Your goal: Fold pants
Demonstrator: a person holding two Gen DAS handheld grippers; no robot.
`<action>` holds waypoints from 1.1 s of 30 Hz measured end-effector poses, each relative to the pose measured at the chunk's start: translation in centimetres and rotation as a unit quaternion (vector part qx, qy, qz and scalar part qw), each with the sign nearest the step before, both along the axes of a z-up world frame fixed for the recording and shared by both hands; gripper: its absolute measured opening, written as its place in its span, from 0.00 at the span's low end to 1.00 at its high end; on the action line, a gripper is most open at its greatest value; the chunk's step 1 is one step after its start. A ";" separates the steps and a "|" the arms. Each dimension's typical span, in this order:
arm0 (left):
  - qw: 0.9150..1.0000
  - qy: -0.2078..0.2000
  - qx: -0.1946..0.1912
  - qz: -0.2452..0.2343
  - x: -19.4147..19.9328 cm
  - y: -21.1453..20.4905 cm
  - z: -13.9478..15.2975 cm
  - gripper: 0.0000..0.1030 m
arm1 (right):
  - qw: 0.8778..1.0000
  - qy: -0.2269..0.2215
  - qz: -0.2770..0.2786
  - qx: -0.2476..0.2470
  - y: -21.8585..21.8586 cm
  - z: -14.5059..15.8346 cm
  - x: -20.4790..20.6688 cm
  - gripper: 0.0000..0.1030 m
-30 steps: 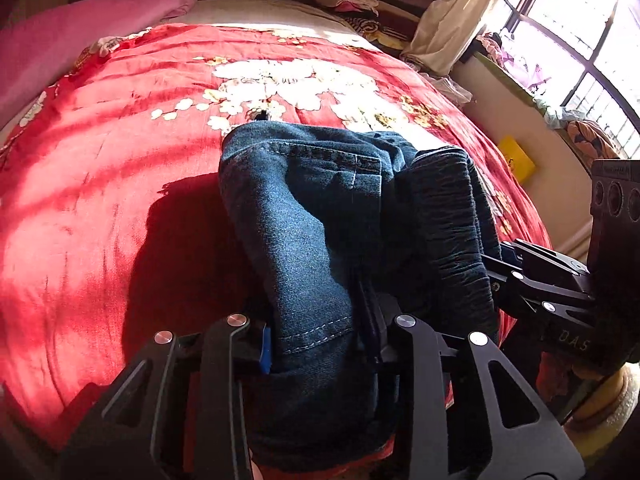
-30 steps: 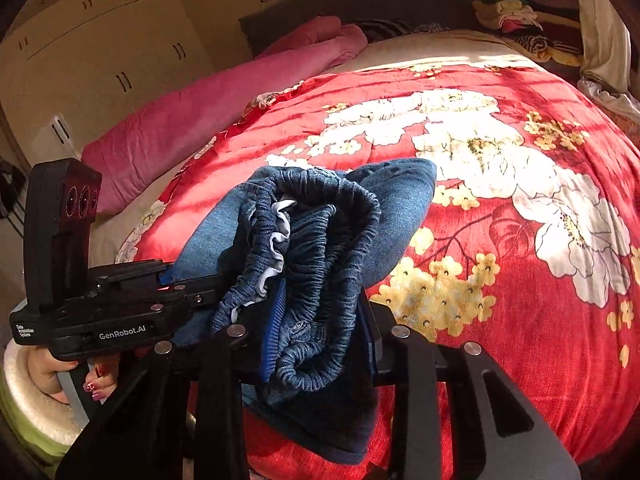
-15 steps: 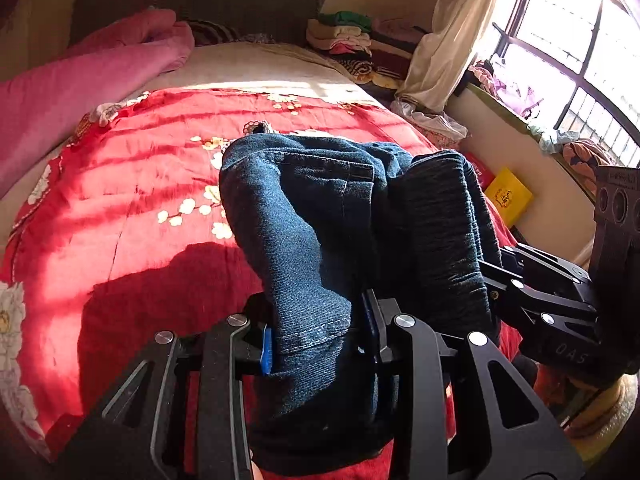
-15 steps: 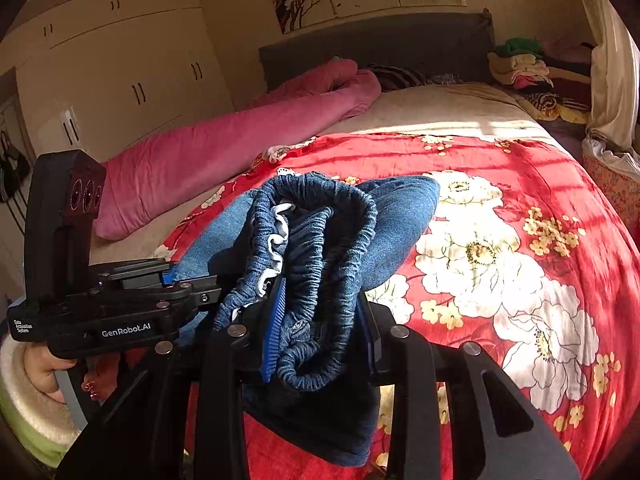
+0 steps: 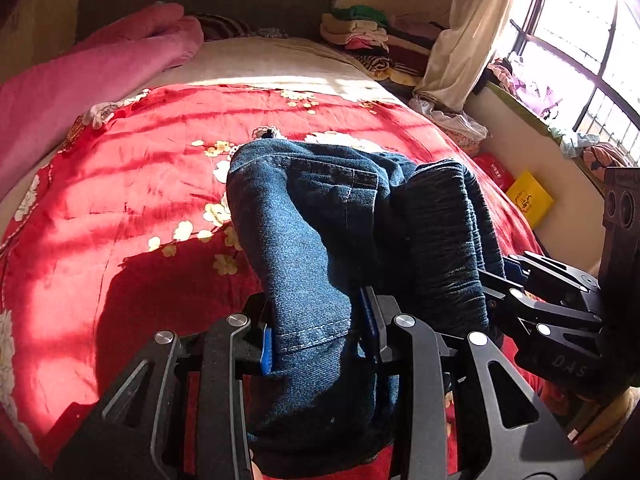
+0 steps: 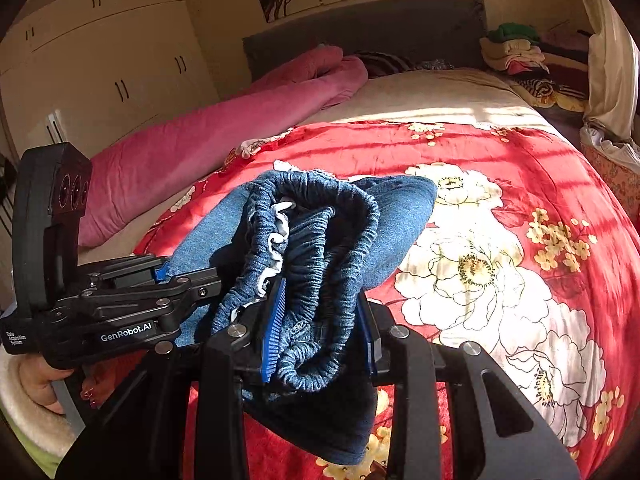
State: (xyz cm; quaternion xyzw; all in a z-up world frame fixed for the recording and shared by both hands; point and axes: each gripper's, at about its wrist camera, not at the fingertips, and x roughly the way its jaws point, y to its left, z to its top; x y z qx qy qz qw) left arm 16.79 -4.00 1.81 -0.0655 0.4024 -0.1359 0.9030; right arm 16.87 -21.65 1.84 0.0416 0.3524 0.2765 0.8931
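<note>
- Left gripper point(image 5: 316, 340) is clamped on a hem end of the pants point(image 5: 320, 248), with denim bunched between its jaws and hanging below them.
- Right gripper point(image 6: 320, 332) is closed on the gathered elastic waistband point(image 6: 316, 240), which loops up out of its jaws in thick folds.
- Both tools sit side by side, the right one just to the right of the left, so the garment is bunched into one compact bundle spanning them.
- That bundle is lifted clear above the red floral bedspread point(image 5: 120, 200), which lies ahead of and below both grippers; a dark shadow falls on it beneath the left one.
- By my reading, waistband and leg ends have been brought together, so the lengthwise doubling looks done.
- What seems left: lay the bundle flat on the cover, smooth it, and perhaps make one more fold, since the cloth looks crumpled rather than neat.
- A pink quilt point(image 6: 208, 148) lies far ahead to the left.
</note>
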 end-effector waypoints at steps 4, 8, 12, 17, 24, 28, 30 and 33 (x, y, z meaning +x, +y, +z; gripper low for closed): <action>1.000 0.018 0.002 -0.001 0.7 0.0 -1.7 0.24 | 1.000 0.028 -0.003 0.004 -0.4 -1.8 0.9 0.29; 0.999 0.039 0.002 -0.001 0.9 -0.1 -3.4 0.24 | 0.998 0.059 -0.003 0.010 -0.7 -3.8 1.4 0.29; 0.999 0.046 0.001 -0.001 0.9 0.0 -4.3 0.24 | 0.996 0.088 -0.013 0.030 -1.5 -5.2 1.8 0.29; 0.998 0.059 -0.005 0.006 1.0 0.3 -5.3 0.27 | 0.990 0.127 -0.032 0.046 -2.2 -7.2 2.4 0.34; 0.998 0.065 -0.012 0.013 0.9 0.8 -6.2 0.32 | 0.988 0.138 -0.047 0.050 -2.5 -8.0 2.3 0.39; 0.998 0.066 -0.015 0.014 0.8 0.9 -6.0 0.34 | 0.990 0.125 -0.060 0.034 -2.4 -7.2 1.6 0.53; 0.998 0.064 -0.015 0.015 0.7 1.0 -5.9 0.34 | 0.990 0.124 -0.059 0.035 -2.5 -6.8 1.2 0.67; 0.998 0.065 -0.019 0.016 0.7 1.1 -5.9 0.34 | 0.992 0.111 -0.060 0.024 -2.5 -6.3 0.4 0.68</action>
